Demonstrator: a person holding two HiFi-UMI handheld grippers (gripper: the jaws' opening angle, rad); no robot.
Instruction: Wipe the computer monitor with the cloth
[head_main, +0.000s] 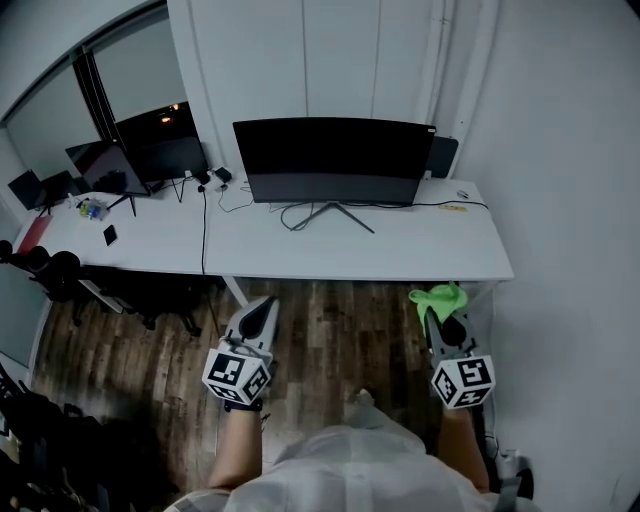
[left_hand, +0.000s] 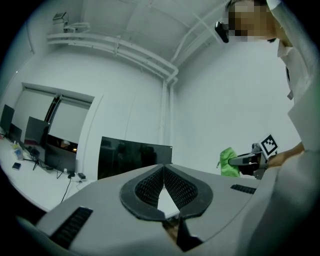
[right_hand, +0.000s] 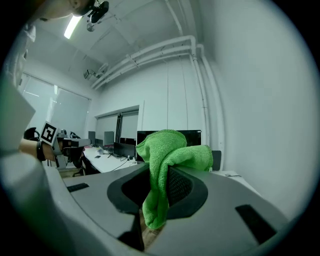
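The monitor is a wide black one, screen dark, standing upright on a V-shaped foot near the back edge of the white desk, toward its right end. The cloth is bright green microfibre, bunched up and pinched in the right gripper, just off the desk's front edge.

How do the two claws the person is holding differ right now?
The left claw is shut on nothing; the right claw is shut on a bunched green cloth. The left claw lines up with the monitor's left edge, the right claw with its right edge. Both point toward the desk.
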